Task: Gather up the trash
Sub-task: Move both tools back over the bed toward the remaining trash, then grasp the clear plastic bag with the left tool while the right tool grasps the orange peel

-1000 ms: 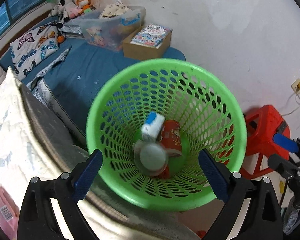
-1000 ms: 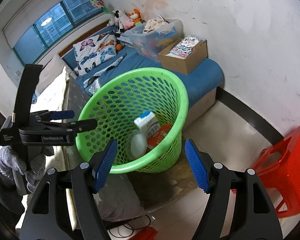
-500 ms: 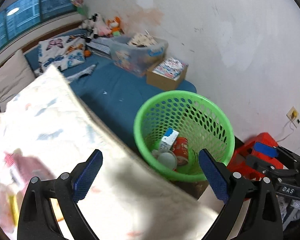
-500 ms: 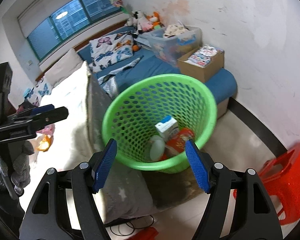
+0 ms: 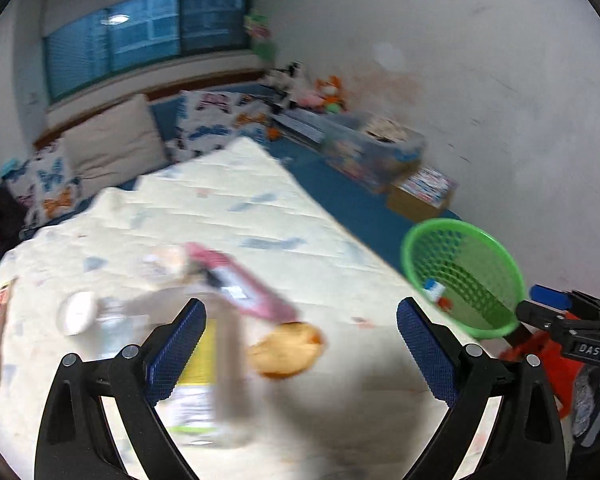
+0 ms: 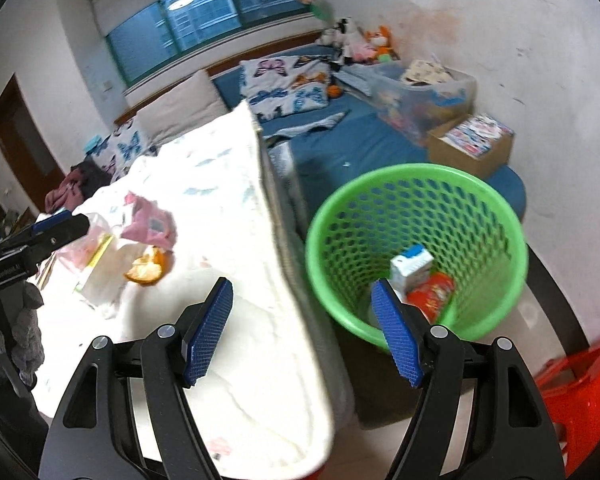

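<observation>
A green mesh basket [image 6: 416, 184] [image 5: 496, 252] stands at the foot of the bed and holds a white-and-blue carton [image 6: 410, 266], a red can [image 6: 432, 294] and more. On the white quilt [image 5: 284, 224] [image 6: 228, 208] lie blurred pieces of trash: an orange peel [image 5: 286, 350] [image 6: 148, 268], a pink wrapper [image 5: 240, 286] [image 6: 148, 224], a clear bottle with a white cap [image 5: 78, 312] and a yellow-and-white box [image 5: 196, 384]. My left gripper [image 5: 300, 354] hangs open above the peel, empty. My right gripper [image 6: 302, 328] is open and empty over the quilt's edge beside the basket.
A red plastic stool [image 6: 580, 392] stands on the floor at the right. Behind the quilt the blue mattress [image 6: 340, 140] carries butterfly pillows [image 6: 288, 84], a clear storage bin [image 6: 420, 88] and a cardboard box [image 6: 476, 144]. A gloved hand [image 6: 16, 328] holds the left tool.
My left gripper has swung left and up from over the basket to above the trash on the quilt. The right one has drifted left, so the basket now sits to its right.
</observation>
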Tool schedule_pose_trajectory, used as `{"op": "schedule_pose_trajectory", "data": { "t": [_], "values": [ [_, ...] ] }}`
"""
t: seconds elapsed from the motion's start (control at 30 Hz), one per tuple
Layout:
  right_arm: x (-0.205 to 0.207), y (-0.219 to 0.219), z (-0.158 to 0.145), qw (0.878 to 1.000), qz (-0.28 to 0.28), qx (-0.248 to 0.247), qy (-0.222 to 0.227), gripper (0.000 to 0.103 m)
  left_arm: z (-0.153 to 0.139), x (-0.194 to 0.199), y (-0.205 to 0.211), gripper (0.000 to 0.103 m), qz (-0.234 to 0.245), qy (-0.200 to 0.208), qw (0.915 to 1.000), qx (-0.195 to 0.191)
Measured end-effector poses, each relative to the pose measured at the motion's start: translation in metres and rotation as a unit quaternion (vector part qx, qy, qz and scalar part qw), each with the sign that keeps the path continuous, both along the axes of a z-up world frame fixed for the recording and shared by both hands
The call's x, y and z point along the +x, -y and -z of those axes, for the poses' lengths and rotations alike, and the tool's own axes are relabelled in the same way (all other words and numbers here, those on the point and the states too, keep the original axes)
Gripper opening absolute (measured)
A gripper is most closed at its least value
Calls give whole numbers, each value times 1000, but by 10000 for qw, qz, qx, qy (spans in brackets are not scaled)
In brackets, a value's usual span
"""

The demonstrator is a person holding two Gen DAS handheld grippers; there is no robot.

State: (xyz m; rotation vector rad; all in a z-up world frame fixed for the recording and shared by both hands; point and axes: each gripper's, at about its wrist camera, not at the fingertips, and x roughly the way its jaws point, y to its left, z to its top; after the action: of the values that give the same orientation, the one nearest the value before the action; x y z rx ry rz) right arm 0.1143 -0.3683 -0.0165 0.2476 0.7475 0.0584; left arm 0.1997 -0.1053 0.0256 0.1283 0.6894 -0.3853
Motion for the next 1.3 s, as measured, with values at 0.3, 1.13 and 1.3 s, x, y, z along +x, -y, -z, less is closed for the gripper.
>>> {"op": "schedule_pose_trajectory", "data": {
  "t": [0.3, 1.13, 1.3],
  "values": [
    [20, -48, -9, 9987, -496, -115, 50, 72, 4, 13, -74, 93, -786, 167, 9967, 91],
    [75, -153, 18, 9859, -1617, -291, -327, 72, 42, 37, -109, 31, -807, -408, 9956, -260],
    [79, -171, 33, 9818, -1806, -395, -433, 72, 38, 29, -119, 21, -855, -347, 9948, -425]
  ]
}}
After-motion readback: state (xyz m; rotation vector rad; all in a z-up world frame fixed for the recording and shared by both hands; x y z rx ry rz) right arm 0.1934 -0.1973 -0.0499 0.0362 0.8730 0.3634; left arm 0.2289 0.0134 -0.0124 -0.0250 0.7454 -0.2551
